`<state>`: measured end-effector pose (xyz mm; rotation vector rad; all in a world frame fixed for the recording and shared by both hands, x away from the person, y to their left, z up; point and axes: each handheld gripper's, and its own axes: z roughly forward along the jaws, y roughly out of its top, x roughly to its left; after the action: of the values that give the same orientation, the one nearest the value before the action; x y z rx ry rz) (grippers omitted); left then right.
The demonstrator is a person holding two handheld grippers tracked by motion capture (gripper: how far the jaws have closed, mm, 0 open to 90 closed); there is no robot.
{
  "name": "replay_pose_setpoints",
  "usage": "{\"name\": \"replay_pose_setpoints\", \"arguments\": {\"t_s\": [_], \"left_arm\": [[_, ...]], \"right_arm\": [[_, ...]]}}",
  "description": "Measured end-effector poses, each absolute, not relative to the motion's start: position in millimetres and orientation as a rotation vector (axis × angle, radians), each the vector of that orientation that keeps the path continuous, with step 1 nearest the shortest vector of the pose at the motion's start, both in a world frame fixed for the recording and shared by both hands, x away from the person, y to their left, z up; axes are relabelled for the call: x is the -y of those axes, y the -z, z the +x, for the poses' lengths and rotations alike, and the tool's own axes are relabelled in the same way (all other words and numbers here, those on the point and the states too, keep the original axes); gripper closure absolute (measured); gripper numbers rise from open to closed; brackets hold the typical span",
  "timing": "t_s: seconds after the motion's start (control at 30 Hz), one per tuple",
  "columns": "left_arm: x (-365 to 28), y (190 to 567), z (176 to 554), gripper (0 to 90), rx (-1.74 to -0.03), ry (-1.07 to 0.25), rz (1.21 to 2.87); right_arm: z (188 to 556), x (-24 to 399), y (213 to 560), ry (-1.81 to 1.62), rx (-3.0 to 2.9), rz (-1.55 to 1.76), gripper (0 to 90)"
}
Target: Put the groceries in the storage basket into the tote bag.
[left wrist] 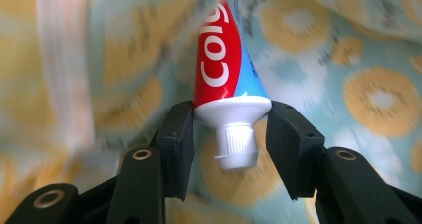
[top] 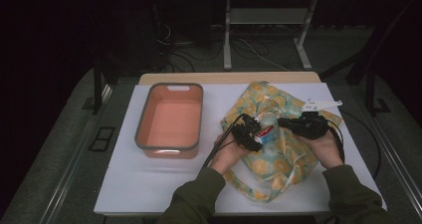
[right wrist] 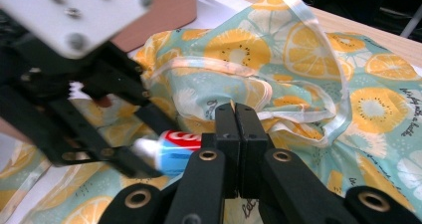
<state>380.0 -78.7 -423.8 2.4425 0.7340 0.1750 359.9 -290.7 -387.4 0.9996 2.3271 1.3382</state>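
Here, a red, white and blue toothpaste tube is held by its white shoulder between the part-open jaws of the left gripper, cap towards the camera, above the citrus-print fabric bag. The right gripper is seen fully closed, pinching the bag's pale hem just beside the tube. A salmon plastic bin stands to the left on the white table.

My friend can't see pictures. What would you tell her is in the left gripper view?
A red, white and blue toothpaste tube points its white cap toward the camera, between the left gripper's two black jaws, at its shoulder. Behind it is blurry blue-green cloth with yellow fruit slices.
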Motion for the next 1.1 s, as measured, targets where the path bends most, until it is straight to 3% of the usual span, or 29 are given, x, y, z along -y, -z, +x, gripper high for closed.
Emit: {"name": "replay_pose_setpoints", "arguments": {"t_s": [0.2, 0.4, 0.47, 0.63, 1.1], "left_arm": [[89.6, 425.3, 398.7, 53.5, -0.815, -0.268, 2.406], [81.4, 422.4, 397.0, 54.0, -0.796, -0.234, 2.362], [75.7, 418.2, 393.8, 50.3, -0.792, -0.208, 2.34], [61.4, 406.9, 377.6, 42.5, -0.734, -0.202, 2.335], [17.7, 393.5, 318.2, 48.4, -0.613, -0.159, 2.307]], "right_arm": [[359.5, 292.1, 386.8, -1.347, -2.322, 1.001, 89.8], [359.1, 293.2, 386.2, -1.348, -2.319, 0.997, 89.7], [359.2, 293.7, 386.1, -1.348, -2.318, 1.0, 89.7], [359.0, 293.7, 385.9, -1.346, -2.317, 1.002, 89.7], [360.0, 292.5, 388.1, -1.332, -2.332, 1.012, 89.7]]}}
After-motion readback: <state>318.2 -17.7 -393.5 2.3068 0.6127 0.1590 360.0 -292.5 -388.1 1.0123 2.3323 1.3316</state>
